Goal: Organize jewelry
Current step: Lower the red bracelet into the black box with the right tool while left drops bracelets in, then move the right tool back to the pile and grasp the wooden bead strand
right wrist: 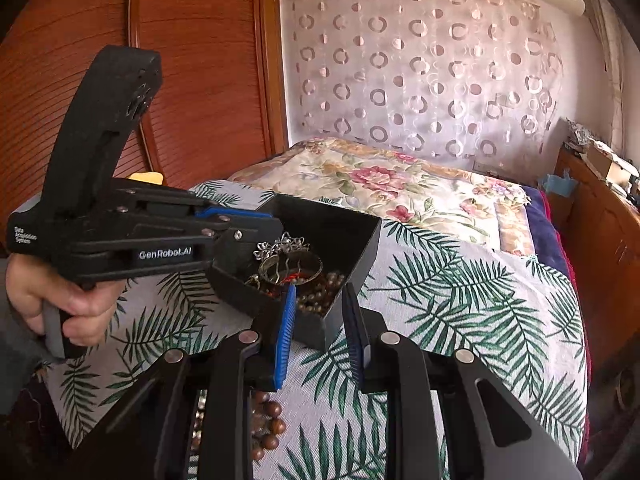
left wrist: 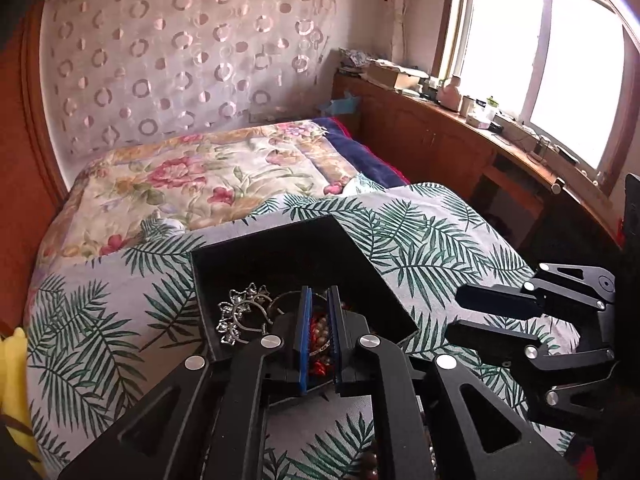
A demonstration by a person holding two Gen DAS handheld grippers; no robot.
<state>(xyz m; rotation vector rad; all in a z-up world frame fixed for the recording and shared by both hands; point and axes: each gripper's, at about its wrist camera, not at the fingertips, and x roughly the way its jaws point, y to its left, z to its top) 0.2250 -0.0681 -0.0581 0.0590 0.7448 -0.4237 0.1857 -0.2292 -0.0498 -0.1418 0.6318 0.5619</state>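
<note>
A black open box sits on the leaf-print cloth and holds jewelry: a silver filigree hairpiece, red beads and pearls. My left gripper hangs over the box's near part, its blue-padded jaws a narrow gap apart with nothing between them. In the right wrist view the left gripper reaches into the box from the left. My right gripper is open just before the box's near corner, empty. A brown wooden bead string lies on the cloth under it.
The leaf-print cloth covers the bed's near end; a floral quilt lies beyond. A wooden ledge with clutter runs under the window at right. A wooden wardrobe stands left. A yellow object is at the far left.
</note>
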